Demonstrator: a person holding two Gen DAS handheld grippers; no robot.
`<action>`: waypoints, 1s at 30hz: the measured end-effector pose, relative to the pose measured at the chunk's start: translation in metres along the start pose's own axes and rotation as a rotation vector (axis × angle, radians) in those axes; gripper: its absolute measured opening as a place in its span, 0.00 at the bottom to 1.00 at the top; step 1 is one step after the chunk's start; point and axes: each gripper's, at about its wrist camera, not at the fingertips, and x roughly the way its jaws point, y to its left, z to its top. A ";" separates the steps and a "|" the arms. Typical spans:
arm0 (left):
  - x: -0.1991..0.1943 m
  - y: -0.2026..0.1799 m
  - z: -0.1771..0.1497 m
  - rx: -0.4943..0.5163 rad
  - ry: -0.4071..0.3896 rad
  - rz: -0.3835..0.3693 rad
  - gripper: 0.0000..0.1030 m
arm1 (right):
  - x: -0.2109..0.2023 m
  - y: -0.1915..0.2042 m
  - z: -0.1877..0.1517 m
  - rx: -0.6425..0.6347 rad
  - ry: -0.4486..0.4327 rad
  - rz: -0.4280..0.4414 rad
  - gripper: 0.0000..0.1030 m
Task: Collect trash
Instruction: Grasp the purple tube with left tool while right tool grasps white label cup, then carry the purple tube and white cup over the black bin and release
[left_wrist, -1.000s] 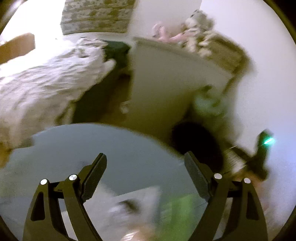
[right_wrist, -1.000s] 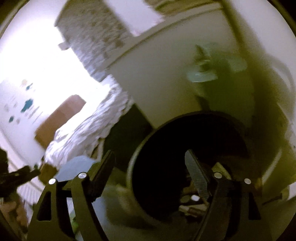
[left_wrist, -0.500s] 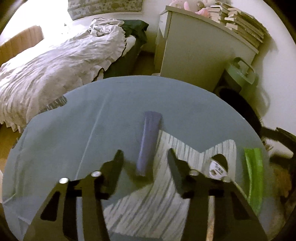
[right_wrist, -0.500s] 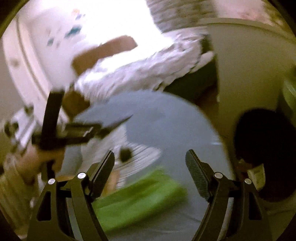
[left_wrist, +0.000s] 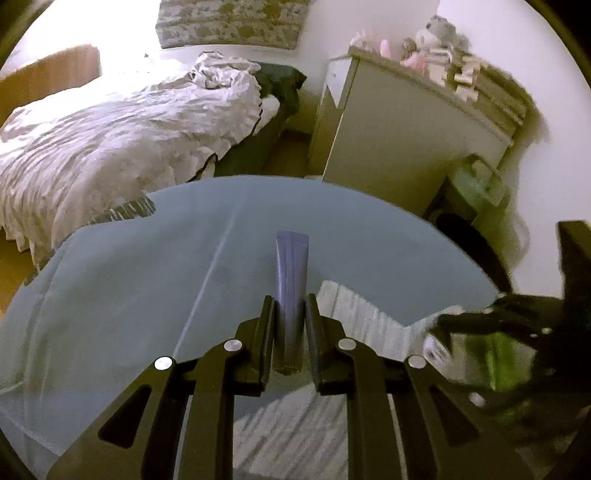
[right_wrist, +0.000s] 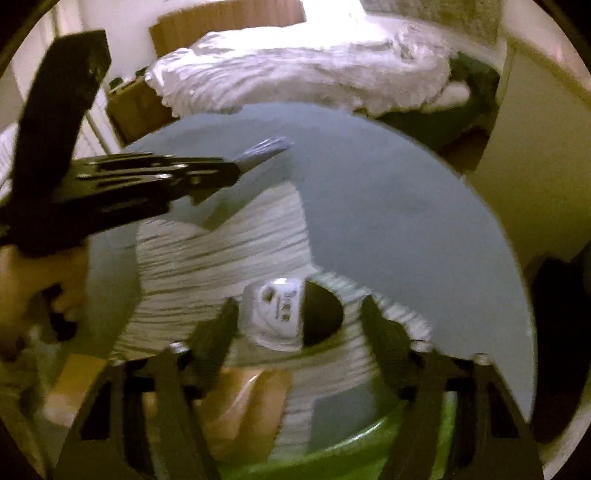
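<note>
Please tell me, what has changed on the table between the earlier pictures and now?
The left gripper came down over the purple wrapper and shut on it. The right gripper swung from the black bin to the table; its jaws are closing around the white cup without touching it yet. The striped mat and green wrapper stayed in place.

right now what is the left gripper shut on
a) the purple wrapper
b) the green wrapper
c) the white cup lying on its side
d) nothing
a: the left gripper has both pads pressed on the purple wrapper, which sticks out forward over the round table; the right wrist view also shows it in those jaws.
</note>
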 end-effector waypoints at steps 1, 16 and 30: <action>-0.005 -0.001 0.001 -0.006 -0.012 -0.011 0.17 | 0.001 -0.002 0.001 -0.001 -0.002 -0.003 0.54; -0.038 -0.132 0.048 0.105 -0.159 -0.217 0.17 | -0.136 -0.200 -0.087 0.577 -0.613 0.033 0.53; 0.053 -0.270 0.065 0.183 -0.055 -0.413 0.17 | -0.149 -0.311 -0.185 0.875 -0.694 -0.103 0.54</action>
